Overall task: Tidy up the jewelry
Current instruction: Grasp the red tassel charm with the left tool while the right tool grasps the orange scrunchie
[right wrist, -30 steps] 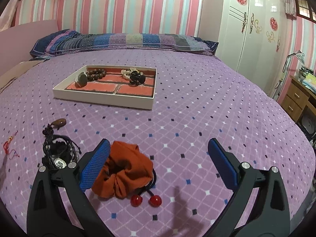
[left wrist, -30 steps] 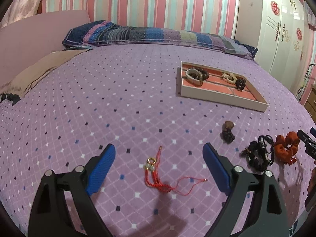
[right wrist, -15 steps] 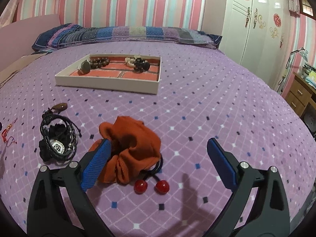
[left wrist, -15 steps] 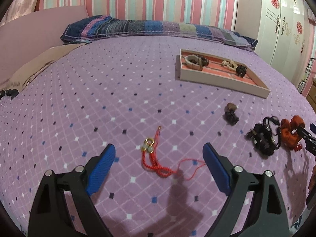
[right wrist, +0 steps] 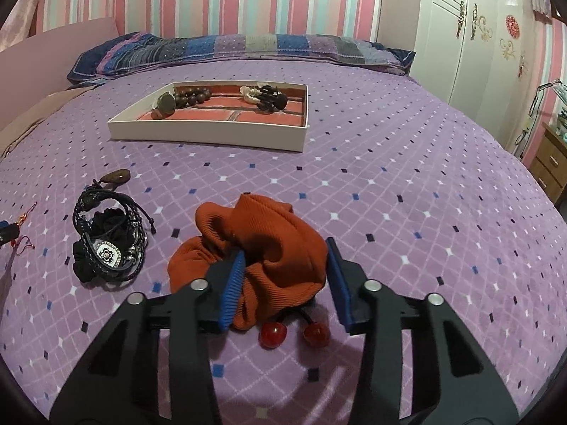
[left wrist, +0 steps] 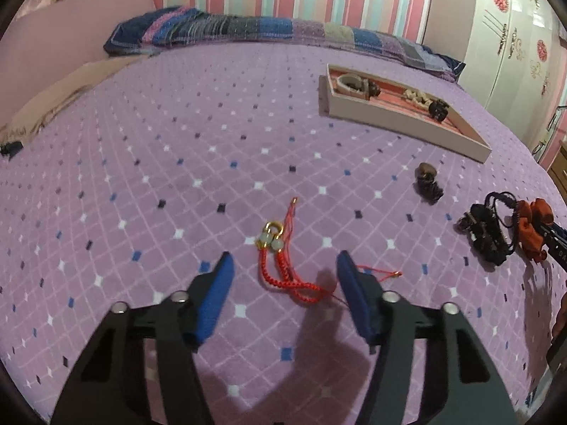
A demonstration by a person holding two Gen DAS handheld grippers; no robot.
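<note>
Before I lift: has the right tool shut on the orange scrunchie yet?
Not shut. The right tool straddles the orange scrunchie, fingers narrowed around the fabric; whether they pinch it, cannot tell.

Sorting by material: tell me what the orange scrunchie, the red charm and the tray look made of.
Orange scrunchie: ribbed matte fabric, soft gathered folds. Red charm: braided cord, likely nylon, with a shiny gold-coloured ring and pale beads, possibly jade or glass. Tray: plain white walls, maybe cardboard or painted wood; reddish matte lining.
</note>
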